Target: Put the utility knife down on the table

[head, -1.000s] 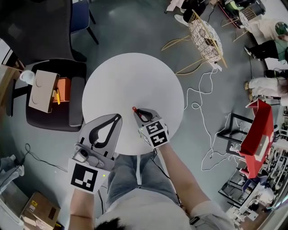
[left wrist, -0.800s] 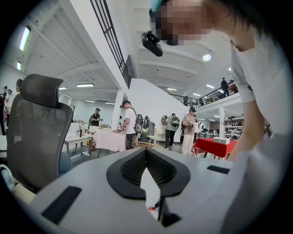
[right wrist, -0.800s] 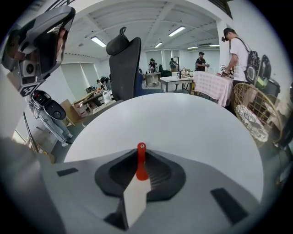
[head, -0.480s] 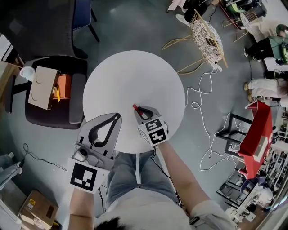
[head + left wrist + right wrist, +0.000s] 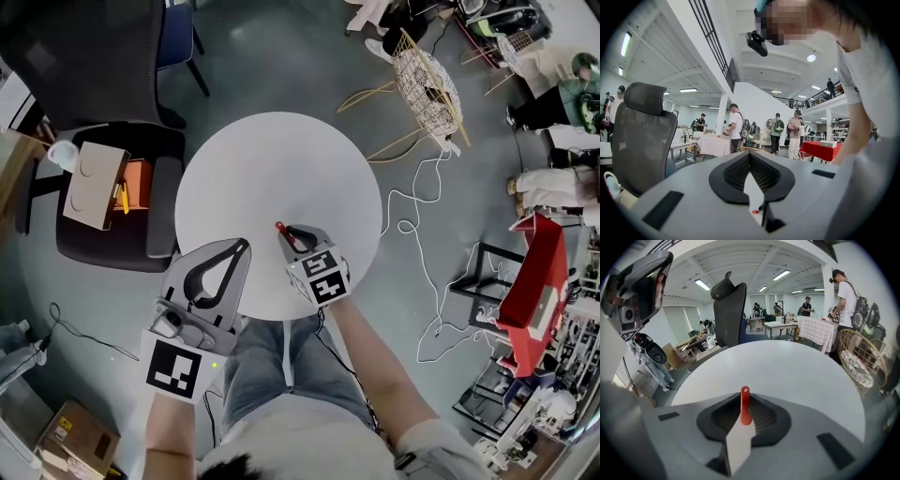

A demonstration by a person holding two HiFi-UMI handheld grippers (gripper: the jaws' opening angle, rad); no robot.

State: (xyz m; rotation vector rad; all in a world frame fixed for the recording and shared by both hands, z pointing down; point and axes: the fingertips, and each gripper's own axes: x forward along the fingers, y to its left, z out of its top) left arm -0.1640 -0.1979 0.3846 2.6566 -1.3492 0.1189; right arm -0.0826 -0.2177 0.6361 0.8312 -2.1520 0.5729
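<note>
The round white surface (image 5: 281, 159) lies beneath both grippers. The left gripper (image 5: 241, 247) hangs over its near edge, jaws closed on nothing. The right gripper (image 5: 298, 234) has its jaws clamped on the red utility knife (image 5: 280, 228), held over the surface, long axis along the jaws and free end pointing away from the person.

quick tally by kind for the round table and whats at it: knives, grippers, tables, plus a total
utility knife: 1, red end poking out past the jaws
grippers: 2, the left gripper shut with nothing in it, the right gripper shut on the utility knife
round white table: 1
total: 4
</note>
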